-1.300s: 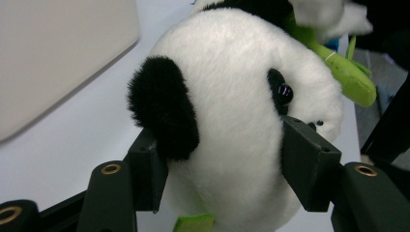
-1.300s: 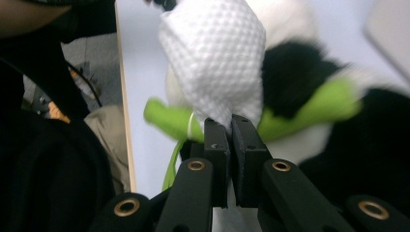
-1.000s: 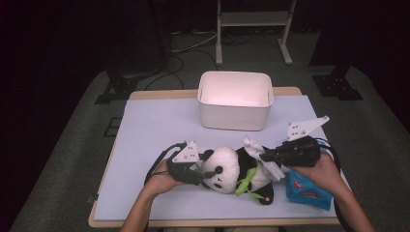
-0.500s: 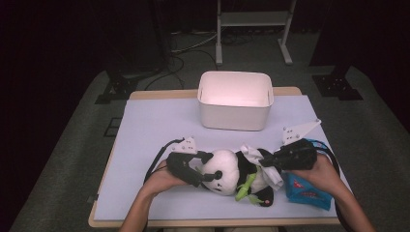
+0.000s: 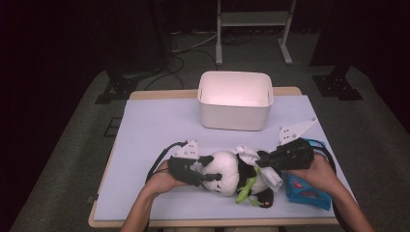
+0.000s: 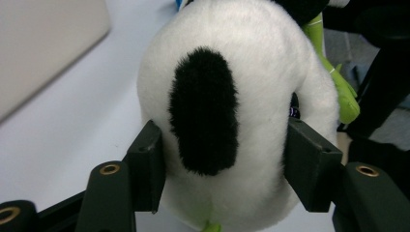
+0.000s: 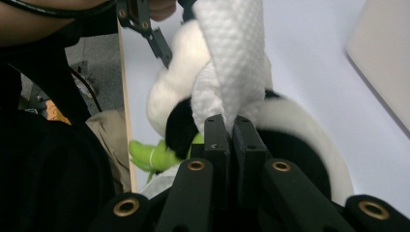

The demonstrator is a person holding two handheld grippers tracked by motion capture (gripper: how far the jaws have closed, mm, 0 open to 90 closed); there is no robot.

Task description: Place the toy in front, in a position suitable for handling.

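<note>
Plush panda being wiped with a paper wipe, near the table's front edge. The panda [image 5: 232,170] lies on its side on the table [image 5: 154,125], just in front of the white tub [image 5: 235,100] that stands toward the rear edge. The left hand-held gripper [image 5: 208,175] grips the panda's head: its jaws have just been closing, and in the left gripper view the head [image 6: 232,111] sits between the two pads, which press into the white fur on either side, so the toy is braced. The right hand-held gripper [image 5: 267,163] is closed down narrow on a white paper wipe [image 7: 232,58]; in the right gripper view the wipe rises from between the meeting jaws and drapes over the panda's black-and-white body [image 7: 290,130]. From above, the wipe [image 5: 249,153] lies on the panda's upper side, with another fold of it showing lower, beside the green trim [image 5: 246,187]. A blue packet [image 5: 307,191] rests near the front right corner, under the right hand.

Progress, as judged: the toy is secured and the wipe is in contact with it, so cleaning appears to be in its middle stage. What seems left is passing the wipe over the remaining fur and setting things down; whether the tub is meant to receive the panda or the wipe cannot be told.
</note>
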